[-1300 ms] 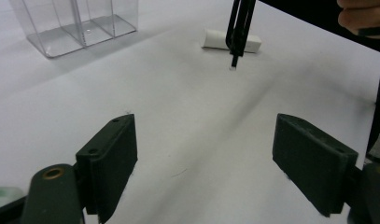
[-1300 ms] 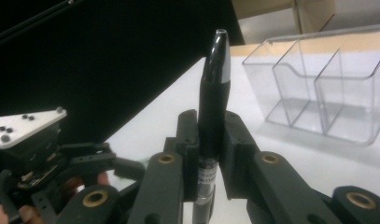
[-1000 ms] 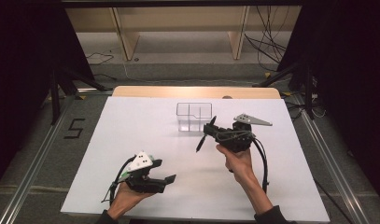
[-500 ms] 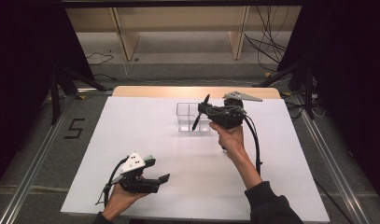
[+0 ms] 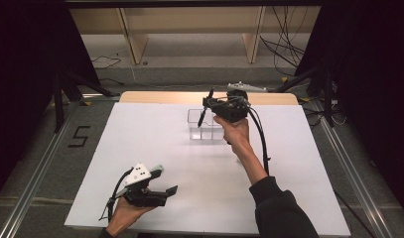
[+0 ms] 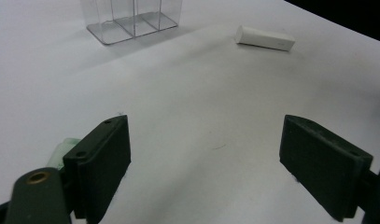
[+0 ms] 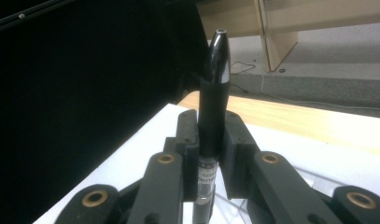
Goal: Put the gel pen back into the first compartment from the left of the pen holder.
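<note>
White worktop (image 5: 155,144): the right gripper (image 5: 208,105), jaws pinching a black pen (image 7: 212,112), has moved farther to hover over the clear organizer (image 5: 205,125), ready to drop it in, while the left gripper (image 5: 166,192) has just spread its empty jaws.

This looks like a lab or recording studio set up for handling trials, not a home. A wide white-topped bench (image 5: 155,148) with a pale wooden far edge stands on grey carpet, boxed in by black curtains (image 5: 26,74) on either side. Beyond the right tongs (image 5: 205,106), loose black cables (image 5: 284,49) trail across the floor beneath a plain light wooden shelf unit (image 5: 189,20). Left of the left tongs (image 5: 170,190), a metal rail (image 5: 35,173) runs along the floor beside a figure five marked in black tape (image 5: 78,136). A black tripod stand (image 5: 58,94) sits farther back on that side.
</note>
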Tool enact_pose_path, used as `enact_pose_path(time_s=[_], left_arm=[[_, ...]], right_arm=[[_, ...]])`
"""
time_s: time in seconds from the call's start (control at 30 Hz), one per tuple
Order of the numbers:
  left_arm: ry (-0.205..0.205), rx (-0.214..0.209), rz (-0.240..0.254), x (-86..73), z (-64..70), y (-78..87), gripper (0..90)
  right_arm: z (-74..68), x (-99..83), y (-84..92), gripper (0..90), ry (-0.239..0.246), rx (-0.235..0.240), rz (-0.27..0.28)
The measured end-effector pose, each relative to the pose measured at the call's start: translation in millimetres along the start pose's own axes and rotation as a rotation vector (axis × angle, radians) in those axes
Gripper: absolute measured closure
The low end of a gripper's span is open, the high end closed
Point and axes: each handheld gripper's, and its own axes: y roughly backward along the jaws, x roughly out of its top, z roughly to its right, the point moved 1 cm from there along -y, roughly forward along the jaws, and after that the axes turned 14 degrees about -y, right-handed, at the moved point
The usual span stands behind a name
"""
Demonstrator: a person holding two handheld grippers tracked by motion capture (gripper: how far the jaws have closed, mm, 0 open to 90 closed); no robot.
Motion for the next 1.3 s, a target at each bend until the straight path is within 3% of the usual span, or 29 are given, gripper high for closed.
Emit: enact_pose_path(time_s=[0.17, 0.67, 0.9, 1.3], left_arm=[[0.017, 0.014, -0.002, -1.7, -3.5, 2.2, 15.7], [0.018, 0.043, 0.002, -2.5, -8.1, 5.5, 15.7], [0.031, 0.065, 0.005, -3.8, -12.4, 8.6, 15.7], [0.03, 0.08, -0.011, -5.2, -13.3, 8.4, 15.7]], right_arm=[[-1.3, 7.1, -10.1, 79.7, 0.014, -0.017, -0.003], [4.5, 16.0, -43.6, 79.7, 0.021, -0.107, -0.008], [4.4, 13.1, -61.9, 79.6, 0.065, -0.171, -0.034], [10.6, 2.2, -79.3, 79.4, 0.094, -0.212, -0.081]])
